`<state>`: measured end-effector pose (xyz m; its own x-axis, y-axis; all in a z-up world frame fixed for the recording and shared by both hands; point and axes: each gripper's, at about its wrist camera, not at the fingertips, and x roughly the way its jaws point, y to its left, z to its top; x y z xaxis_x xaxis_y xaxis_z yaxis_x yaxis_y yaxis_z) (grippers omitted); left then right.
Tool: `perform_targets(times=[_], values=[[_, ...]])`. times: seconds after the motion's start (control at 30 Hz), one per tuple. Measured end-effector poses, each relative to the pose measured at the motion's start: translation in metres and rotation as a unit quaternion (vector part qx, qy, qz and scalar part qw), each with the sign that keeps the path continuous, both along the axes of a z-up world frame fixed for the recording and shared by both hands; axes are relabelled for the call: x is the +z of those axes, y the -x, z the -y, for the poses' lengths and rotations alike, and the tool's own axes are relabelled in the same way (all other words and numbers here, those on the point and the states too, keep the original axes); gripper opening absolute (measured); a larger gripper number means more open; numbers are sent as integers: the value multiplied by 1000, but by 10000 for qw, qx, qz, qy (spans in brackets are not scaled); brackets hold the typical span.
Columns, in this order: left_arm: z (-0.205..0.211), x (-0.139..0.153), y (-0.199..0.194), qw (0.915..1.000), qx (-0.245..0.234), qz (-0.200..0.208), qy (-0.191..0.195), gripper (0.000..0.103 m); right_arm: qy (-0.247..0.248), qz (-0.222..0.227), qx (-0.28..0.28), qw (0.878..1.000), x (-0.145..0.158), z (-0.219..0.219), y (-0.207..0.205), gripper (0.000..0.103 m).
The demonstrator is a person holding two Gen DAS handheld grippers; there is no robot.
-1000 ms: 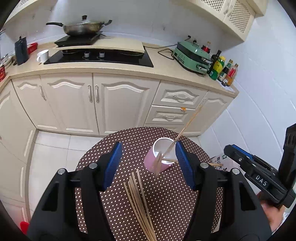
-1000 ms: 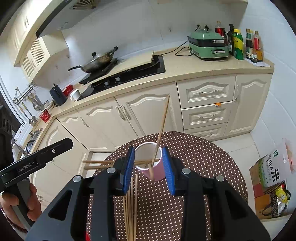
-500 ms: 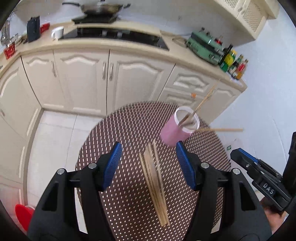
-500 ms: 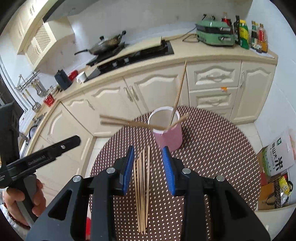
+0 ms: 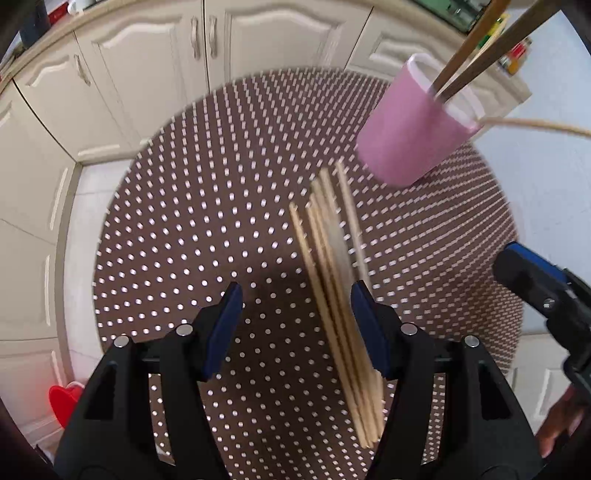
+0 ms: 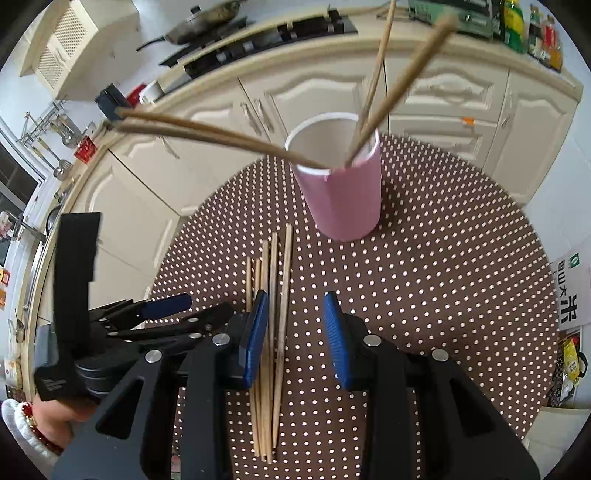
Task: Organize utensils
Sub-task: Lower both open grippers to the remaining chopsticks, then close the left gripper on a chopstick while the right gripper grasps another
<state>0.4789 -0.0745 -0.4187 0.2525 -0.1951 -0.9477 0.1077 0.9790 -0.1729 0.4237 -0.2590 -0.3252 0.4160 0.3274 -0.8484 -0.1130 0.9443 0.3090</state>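
Note:
A pink cup (image 5: 413,133) (image 6: 341,184) stands on the round brown dotted table (image 5: 207,221) (image 6: 443,280) and holds several wooden chopsticks (image 6: 391,88) that lean out over its rim. A bundle of loose chopsticks (image 5: 340,291) (image 6: 271,332) lies flat on the table in front of the cup. My left gripper (image 5: 297,325) is open and empty, low over the table, with its right finger beside the bundle. My right gripper (image 6: 295,332) is open and empty, low over the bundle, with its left finger above the sticks.
Cream kitchen cabinets (image 5: 147,74) and a counter with a stove (image 6: 266,33) stand behind the table. Bottles (image 6: 528,26) sit at the counter's right end. A bag (image 6: 570,295) lies on the floor at right, and a red object (image 5: 66,400) at left.
Both grippers have come down and closer to the table, from the cup to the loose bundle. The chopsticks in the cup stay there.

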Motion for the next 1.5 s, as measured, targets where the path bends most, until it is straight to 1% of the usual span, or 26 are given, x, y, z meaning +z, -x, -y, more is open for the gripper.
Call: perform_targets(times=[0.1, 0.17, 0.23, 0.37, 0.47, 0.5, 0.57, 0.6, 0.67, 0.77, 0.9, 0.97, 1.07, 1.17, 1.23, 1.27, 1.3, 1.37, 1.43, 1.47, 1.5], values=[[2, -16, -5, 9999, 17, -74, -137, 60, -30, -190, 55, 9998, -14, 1, -6, 30], [5, -23, -7, 9997, -7, -40, -261, 57, -90, -315, 79, 9994, -23, 0, -10, 30], [5, -31, -12, 9993, -14, -104, -347, 55, -92, -399, 129, 9991, -29, -3, -13, 30], [8, -38, -19, 9994, 15, -122, -330, 54, -104, -499, 181, 9985, -37, -6, -19, 30], [14, -41, -26, 9988, -58, -72, -489, 53, -120, -554, 215, 9982, -42, -8, -25, 30], [17, -41, -29, 9984, -75, -66, -559, 50, -118, -565, 233, 9981, -43, -10, -27, 30], [20, -41, -32, 9969, -122, -9, -772, 36, -95, -612, 311, 9976, -48, -15, -32, 30], [19, -41, -34, 9969, -120, 3, -782, 34, -91, -629, 333, 9974, -49, -16, -33, 30], [10, -40, -36, 9976, -79, -27, -681, 25, -91, -666, 378, 9970, -52, -20, -37, 30], [-2, -39, -41, 9984, -34, -62, -562, 15, -57, -686, 496, 9964, -58, -29, -42, 30], [-18, -40, -44, 9993, 68, -129, -355, 10, 228, -601, 712, 9954, -63, -44, -49, 28], [-23, -39, -45, 9995, 139, -146, -261, 6, 284, -610, 748, 9949, -67, -49, -53, 26], [-30, -38, -44, 9994, 285, -178, -84, 6, 351, -663, 787, 9941, -74, -53, -60, 23], [-31, -37, -43, 9994, 302, -184, -20, 6, 441, -561, 862, 9937, -75, -58, -64, 21], [-29, -35, -41, 9994, 293, -173, 12, 6, 485, -527, 952, 9929, -75, -63, -65, 15], [-26, -32, -37, 9995, 284, -162, 40, 6, 477, -524, 984, 9926, -75, -63, -65, 10], [-26, -27, -33, 9995, 271, -140, 60, 6, 477, -528, 1022, 9922, -75, -65, -65, 7], [-24, -19, -30, 9996, 243, -82, 81, 6, 479, -566, 984, 9924, -75, -66, -65, 6], [-23, -14, -26, 9997, 209, -49, 72, 6, 246, -735, 799, 9938, -77, -55, -65, 6], [-23, -13, -25, 9998, 199, -40, 79, 6, 177, -746, 629, 9951, -76, -49, -64, 7], [-23, -13, -24, 9998, 196, -36, 85, 6, 145, -698, 588, 9957, -75, -47, -62, 9]])
